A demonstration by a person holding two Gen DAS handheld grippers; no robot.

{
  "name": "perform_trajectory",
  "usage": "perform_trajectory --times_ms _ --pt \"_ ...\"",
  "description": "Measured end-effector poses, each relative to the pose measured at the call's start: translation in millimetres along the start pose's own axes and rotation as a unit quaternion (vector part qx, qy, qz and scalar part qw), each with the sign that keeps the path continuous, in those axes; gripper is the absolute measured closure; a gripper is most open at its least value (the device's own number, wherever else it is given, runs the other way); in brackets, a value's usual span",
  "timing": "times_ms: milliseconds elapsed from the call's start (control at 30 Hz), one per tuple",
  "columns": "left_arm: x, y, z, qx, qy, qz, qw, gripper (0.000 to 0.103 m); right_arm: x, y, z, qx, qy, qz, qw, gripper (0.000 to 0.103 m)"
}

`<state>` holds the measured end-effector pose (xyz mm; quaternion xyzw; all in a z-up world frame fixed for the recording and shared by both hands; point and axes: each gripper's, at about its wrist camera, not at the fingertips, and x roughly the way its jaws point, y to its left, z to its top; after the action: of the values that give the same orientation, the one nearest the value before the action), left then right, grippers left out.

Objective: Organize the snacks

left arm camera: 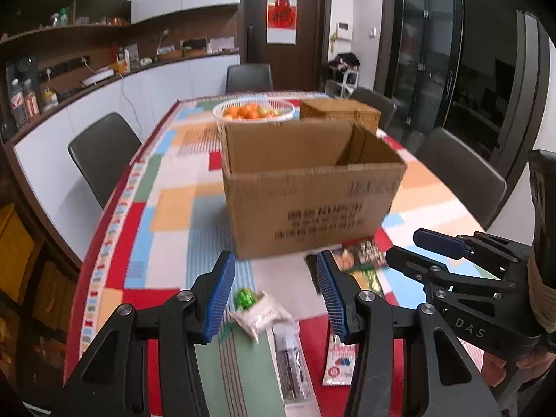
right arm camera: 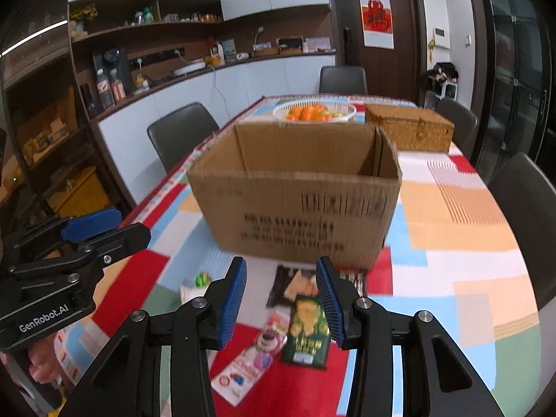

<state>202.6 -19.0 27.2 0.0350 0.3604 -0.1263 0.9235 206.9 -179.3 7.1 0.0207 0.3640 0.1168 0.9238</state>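
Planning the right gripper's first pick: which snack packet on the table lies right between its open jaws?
The dark green packet with gold print, framed between the right gripper jaws; the pink-and-white packet lies left of it, the black packet beyond.

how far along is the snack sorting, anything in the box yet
Nothing looks done: the visible part of the cardboard box shows only bare walls, though its floor is hidden. Nothing is in hand; the left gripper and right gripper are both open above the packets. Left to do: the green packet, pink packet, white packet and the clear-wrapped stick lie on the table.
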Motion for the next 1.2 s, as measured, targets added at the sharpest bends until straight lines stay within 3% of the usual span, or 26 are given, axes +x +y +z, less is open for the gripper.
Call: perform_trajectory --times_ms 633,1200 --pt "43.0 -7.2 -74.0 -0.025 0.112 -0.029 0.9929 0.055 33.6 -15.0 -67.3 0.021 0.100 0.002 0.995 0.060" --pt "82.2 -2.7 -92.5 -0.050 0.168 -0.036 0.9840 0.055 77.5 -29.6 -74.1 0.049 0.140 -0.009 0.989 0.060"
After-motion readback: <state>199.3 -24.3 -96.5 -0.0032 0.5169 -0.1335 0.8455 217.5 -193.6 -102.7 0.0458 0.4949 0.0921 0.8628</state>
